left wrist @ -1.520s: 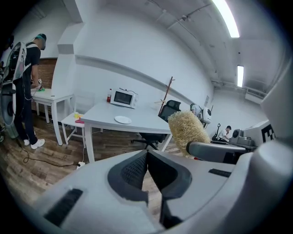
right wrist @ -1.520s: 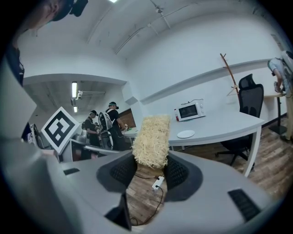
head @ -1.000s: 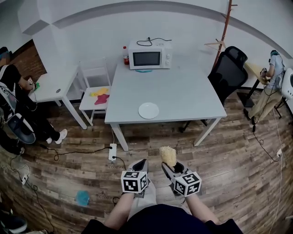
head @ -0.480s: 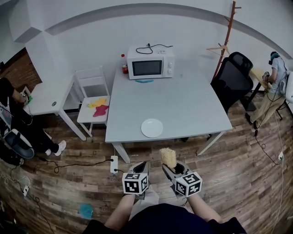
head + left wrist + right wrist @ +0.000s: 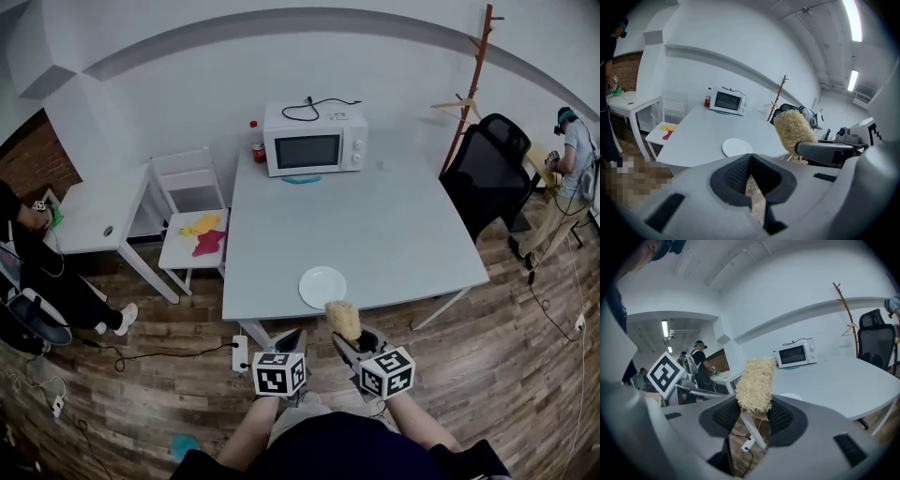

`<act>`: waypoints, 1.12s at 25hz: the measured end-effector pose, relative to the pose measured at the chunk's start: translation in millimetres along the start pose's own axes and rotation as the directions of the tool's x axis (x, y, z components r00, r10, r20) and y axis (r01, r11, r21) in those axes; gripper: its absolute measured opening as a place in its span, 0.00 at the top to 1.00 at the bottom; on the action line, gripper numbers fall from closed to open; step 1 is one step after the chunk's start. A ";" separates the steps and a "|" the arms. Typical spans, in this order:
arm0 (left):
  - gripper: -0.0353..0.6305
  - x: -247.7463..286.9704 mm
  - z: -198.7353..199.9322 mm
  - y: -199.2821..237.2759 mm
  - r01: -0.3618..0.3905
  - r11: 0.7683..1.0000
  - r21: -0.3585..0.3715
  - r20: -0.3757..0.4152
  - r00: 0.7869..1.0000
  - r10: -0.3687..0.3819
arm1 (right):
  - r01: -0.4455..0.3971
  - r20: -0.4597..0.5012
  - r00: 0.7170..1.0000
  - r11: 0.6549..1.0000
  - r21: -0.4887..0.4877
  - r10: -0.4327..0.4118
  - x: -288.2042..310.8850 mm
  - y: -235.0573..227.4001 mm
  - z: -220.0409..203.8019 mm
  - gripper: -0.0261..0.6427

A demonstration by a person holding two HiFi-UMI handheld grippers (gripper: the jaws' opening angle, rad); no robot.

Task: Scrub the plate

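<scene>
Plate (image 5: 322,287) first: white, round, lying flat near the front edge of the grey table (image 5: 403,225), well apart from both grippers. It looks stiff, smooth and probably light, so I judge it will skate on the tabletop under a scrub unless its rim is pinned or pinched at the near edge (breakable too, if ceramic). The left gripper (image 5: 292,335) has its jaws pressed together on nothing. The right gripper (image 5: 353,343) is clamped on the lower end of a straw-coloured scrubber (image 5: 343,320), a soft, fibrous, light thing that should give rather than scratch. Counted: one plate, one scrubber, two grippers, one microwave (image 5: 315,138) and one bottle (image 5: 255,142) at the table's far end.
</scene>
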State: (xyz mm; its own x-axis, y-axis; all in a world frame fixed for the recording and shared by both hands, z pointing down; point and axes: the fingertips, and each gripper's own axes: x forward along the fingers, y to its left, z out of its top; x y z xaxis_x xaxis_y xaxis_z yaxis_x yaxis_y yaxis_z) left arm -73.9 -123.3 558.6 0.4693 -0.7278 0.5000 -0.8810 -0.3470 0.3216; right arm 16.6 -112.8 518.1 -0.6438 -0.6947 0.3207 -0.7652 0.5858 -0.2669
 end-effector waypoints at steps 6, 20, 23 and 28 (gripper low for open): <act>0.92 22.7 11.9 21.1 0.012 1.000 0.011 -0.016 1.000 -0.012 | 0.009 0.006 1.000 1.000 0.002 -0.009 30.3 -10.9 10.5 0.71; 0.92 65.3 21.1 60.7 0.009 1.000 0.007 -0.048 0.999 -0.009 | 0.078 0.002 0.997 0.996 0.039 -0.078 69.7 -47.8 17.3 0.70; 0.92 73.0 21.4 63.1 0.006 1.000 0.010 -0.055 0.998 -0.006 | 0.093 -0.005 0.996 0.994 0.054 -0.093 70.7 -59.0 16.6 0.71; 0.92 93.0 19.7 68.4 -0.003 1.000 0.007 -0.066 0.998 0.004 | 0.105 -0.022 0.994 0.993 0.057 -0.104 79.8 -84.3 13.0 0.70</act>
State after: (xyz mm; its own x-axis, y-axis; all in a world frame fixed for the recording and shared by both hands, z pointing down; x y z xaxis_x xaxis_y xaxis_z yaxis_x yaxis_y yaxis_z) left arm -91.7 -226.4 611.2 0.4690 -0.6884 0.5533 -0.8829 -0.3490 0.3141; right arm 29.7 -223.0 554.4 -0.5608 -0.7425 0.3662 -0.8273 0.4851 -0.2834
